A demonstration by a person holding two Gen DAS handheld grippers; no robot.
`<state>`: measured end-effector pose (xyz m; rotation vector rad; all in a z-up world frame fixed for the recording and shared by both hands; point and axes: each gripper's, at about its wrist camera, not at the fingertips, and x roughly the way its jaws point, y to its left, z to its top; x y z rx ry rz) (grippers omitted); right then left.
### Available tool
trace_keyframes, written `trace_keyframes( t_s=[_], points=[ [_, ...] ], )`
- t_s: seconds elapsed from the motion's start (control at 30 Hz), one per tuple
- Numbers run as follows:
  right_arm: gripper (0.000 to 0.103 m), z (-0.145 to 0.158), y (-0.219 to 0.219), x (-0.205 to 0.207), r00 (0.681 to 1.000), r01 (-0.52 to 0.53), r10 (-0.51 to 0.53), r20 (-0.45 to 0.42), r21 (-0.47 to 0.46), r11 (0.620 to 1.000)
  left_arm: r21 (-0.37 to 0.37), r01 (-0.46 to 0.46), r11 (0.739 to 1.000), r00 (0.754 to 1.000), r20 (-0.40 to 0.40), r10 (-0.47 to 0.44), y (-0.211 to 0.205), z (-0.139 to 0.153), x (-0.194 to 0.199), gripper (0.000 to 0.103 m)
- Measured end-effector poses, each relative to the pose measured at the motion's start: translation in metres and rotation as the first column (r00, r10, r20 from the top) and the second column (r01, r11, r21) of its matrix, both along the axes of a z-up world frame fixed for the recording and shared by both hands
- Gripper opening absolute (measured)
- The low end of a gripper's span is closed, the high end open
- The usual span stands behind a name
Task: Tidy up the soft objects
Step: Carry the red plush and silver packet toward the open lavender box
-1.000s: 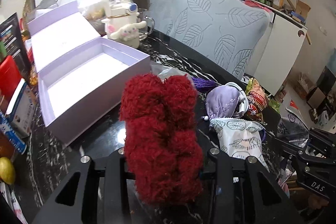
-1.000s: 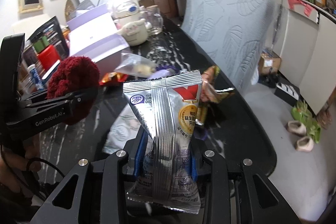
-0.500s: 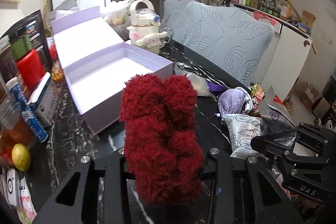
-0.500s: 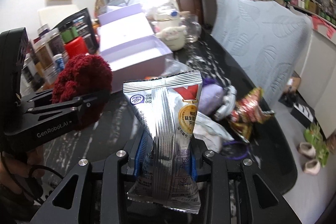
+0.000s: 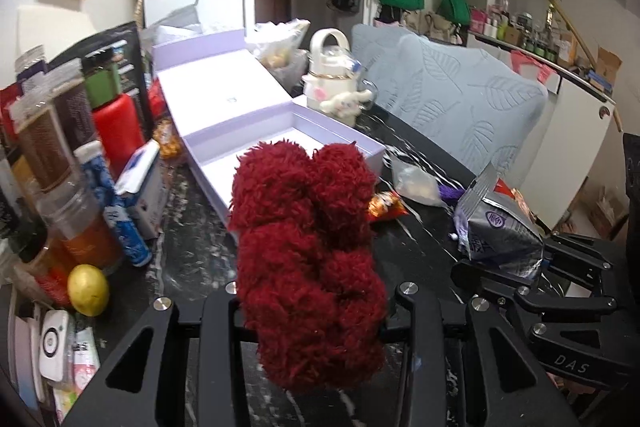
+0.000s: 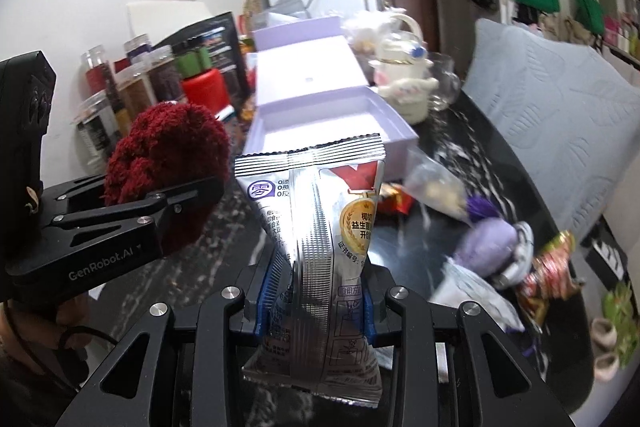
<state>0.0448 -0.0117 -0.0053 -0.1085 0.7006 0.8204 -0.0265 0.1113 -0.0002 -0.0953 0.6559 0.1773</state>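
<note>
My left gripper (image 5: 312,311) is shut on a fluffy dark red plush toy (image 5: 308,239), held upright above the black marble table; the plush also shows in the right wrist view (image 6: 164,155). My right gripper (image 6: 312,303) is shut on a silver snack pouch (image 6: 320,247), which also shows in the left wrist view (image 5: 496,227). An open, empty lilac box (image 5: 360,143) with its lid flipped back lies ahead of both grippers; it also shows in the right wrist view (image 6: 396,135). The two grippers are side by side, left of centre on the table.
Jars, a red bottle (image 5: 116,131) and a lemon (image 5: 88,289) crowd the table's left side. A white kettle with a plush (image 5: 340,95) stands behind the box. A clear bag (image 6: 436,191), a purple pouch (image 6: 488,243) and snack packets (image 6: 548,279) lie to the right. A grey leaf-pattern chair (image 5: 460,107) is beyond.
Both grippers have swung left toward the lilac box with their loads still held. The box and the jars on the left now show more fully in both views.
</note>
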Motion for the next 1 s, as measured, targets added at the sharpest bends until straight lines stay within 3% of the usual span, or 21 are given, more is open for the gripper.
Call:
trace_keyframes(
  t_s=[0.47,1.0],
  points=[
    [0.034,0.043,0.05,0.019,0.993,-0.066,0.065,0.101,0.006,0.998,0.038,-0.076,0.996,0.989,0.13,0.07,0.047,0.047,0.006,0.036],
    [0.034,0.082,0.098,0.087,0.982,-0.073,0.078,0.174,-0.032,0.997,0.046,-0.049,0.998,0.981,0.189,0.039,0.082,0.078,0.068,0.036]
  ],
)
